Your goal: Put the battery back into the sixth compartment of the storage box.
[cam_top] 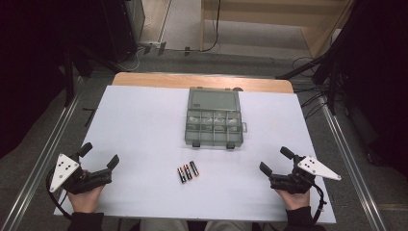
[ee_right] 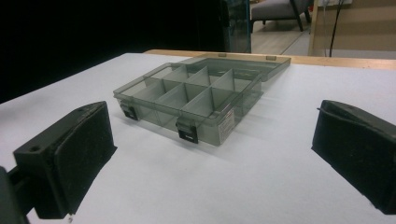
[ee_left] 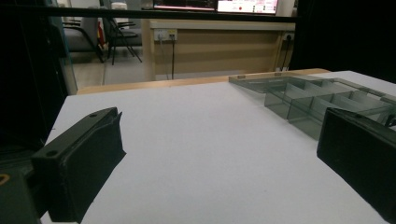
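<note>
Three batteries (cam_top: 187, 172) lie untouched near the open compartment box (cam_top: 213, 126); left gripper (cam_top: 100, 155) and right gripper (cam_top: 273, 160) rest wide open, empty, with a first pickup judged next

Organizer box (cam_top: 213, 118) sits mid-desk (cam_top: 139, 120) toward the far edge, lid laid open behind it. Three batteries (cam_top: 187, 172) lie side by side just before the box. Left tool (cam_top: 100, 156) near-left corner, right tool (cam_top: 275, 160) near-right, both well apart from the batteries
</note>
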{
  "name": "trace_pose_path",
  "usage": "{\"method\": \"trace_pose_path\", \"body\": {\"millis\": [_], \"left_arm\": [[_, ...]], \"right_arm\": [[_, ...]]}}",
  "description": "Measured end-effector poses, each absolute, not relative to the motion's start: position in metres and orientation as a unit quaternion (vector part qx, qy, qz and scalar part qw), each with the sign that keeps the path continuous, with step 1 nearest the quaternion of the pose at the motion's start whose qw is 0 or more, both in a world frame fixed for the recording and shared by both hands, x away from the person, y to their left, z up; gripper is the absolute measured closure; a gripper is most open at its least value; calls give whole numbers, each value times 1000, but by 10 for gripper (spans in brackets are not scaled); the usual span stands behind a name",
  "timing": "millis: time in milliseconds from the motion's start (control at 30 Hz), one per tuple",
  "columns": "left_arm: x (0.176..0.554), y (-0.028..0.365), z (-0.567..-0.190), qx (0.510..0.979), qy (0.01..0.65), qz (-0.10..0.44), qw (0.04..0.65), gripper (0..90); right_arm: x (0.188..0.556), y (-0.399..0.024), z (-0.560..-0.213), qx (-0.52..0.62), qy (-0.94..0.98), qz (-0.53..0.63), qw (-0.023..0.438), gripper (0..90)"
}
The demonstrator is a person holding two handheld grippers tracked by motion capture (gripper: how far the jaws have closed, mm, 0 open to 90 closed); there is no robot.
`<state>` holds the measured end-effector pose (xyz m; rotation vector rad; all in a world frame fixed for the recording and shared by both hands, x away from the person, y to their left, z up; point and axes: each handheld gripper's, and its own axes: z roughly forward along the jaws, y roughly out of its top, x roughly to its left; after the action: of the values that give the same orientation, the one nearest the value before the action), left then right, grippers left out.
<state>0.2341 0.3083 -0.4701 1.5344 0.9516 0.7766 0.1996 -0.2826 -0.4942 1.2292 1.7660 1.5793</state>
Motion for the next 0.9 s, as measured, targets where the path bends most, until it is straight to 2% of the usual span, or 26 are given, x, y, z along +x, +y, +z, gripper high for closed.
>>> {"method": "trace_pose_path", "body": {"millis": [900], "left_arm": [[234, 309, -471, 644, 408, 329, 557, 3]], "right_arm": [[204, -278, -497, 449, 655, 566, 222, 0]]}}
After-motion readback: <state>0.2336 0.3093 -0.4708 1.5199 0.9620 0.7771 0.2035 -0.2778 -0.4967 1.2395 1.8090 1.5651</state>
